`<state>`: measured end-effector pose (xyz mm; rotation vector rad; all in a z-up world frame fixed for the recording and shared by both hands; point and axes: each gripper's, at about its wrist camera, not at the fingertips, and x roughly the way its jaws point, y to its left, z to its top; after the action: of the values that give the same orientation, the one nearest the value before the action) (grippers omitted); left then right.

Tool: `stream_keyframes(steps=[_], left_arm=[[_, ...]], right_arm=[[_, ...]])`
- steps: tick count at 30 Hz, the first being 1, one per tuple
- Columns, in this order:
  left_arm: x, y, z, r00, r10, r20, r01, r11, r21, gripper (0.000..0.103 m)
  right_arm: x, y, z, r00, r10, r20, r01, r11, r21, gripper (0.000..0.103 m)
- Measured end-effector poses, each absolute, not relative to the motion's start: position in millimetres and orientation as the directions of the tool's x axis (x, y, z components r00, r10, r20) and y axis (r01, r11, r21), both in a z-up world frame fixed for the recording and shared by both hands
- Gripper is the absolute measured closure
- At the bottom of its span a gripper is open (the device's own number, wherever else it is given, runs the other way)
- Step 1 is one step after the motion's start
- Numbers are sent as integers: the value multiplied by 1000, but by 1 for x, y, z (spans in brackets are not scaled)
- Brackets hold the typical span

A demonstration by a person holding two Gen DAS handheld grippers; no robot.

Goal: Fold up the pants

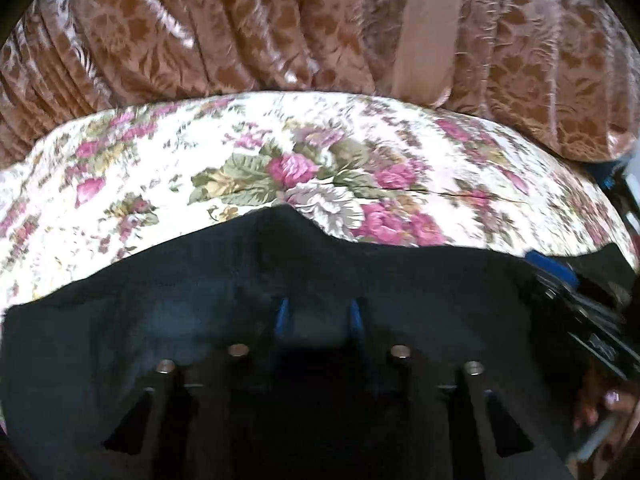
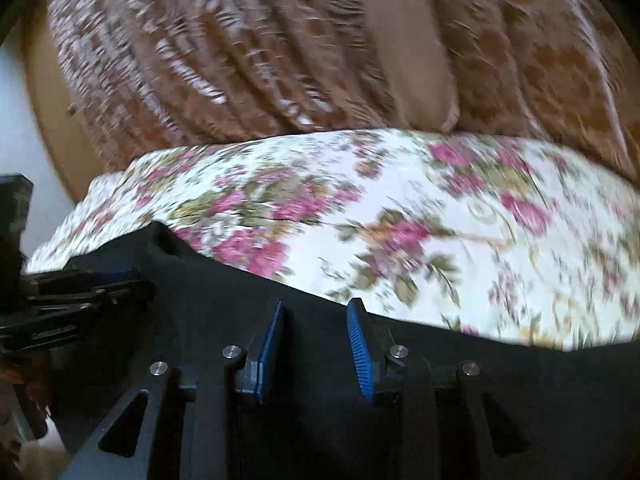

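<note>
Black pants (image 1: 160, 320) spread across lower half of both frames, on floral bedspread (image 1: 160, 152). Left gripper (image 1: 318, 316) seen with jaws narrow, dark cloth between blue pads; grip cannot be told. Right gripper (image 2: 316, 336) seen with jaws narrowly parted above pants, nothing clamped. Brown patterned curtain (image 1: 200, 28) fills upper frame.
</note>
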<state>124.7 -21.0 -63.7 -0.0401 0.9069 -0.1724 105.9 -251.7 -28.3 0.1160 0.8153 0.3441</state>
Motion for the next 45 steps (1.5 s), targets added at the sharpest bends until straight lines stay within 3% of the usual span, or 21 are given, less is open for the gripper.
stream_keyframes(steps=[14,19,24,28,33,41,45], left_arm=[[162,-2,-84,646,-263,-717,115,961,-250,79],[146,19,-88,637,-375,-674,103,908,-407,79],[131,37,-91,643,-441,-626,98,858,-504,79],[128,37,-91,648,-442,-620,99,856,-507,79],[124,36,-91,656,-448,-608,108,852,-512,79],[123,37,-92,659,-450,-603,110,851,-514,79],[123,38,-92,659,-454,-600,110,847,-520,78]], right_arm=[[113,-282,-39,638,477,-604,-220,865,450,70],[107,-283,-33,667,453,-592,-211,876,433,70],[86,-297,-20,695,364,-620,-133,913,387,69],[69,-321,-24,691,281,-667,-54,939,340,69],[45,-394,-32,712,118,-692,163,931,327,70],[5,-519,-27,728,-117,-675,466,807,362,70],[-19,-550,-17,725,-189,-662,537,758,372,70]])
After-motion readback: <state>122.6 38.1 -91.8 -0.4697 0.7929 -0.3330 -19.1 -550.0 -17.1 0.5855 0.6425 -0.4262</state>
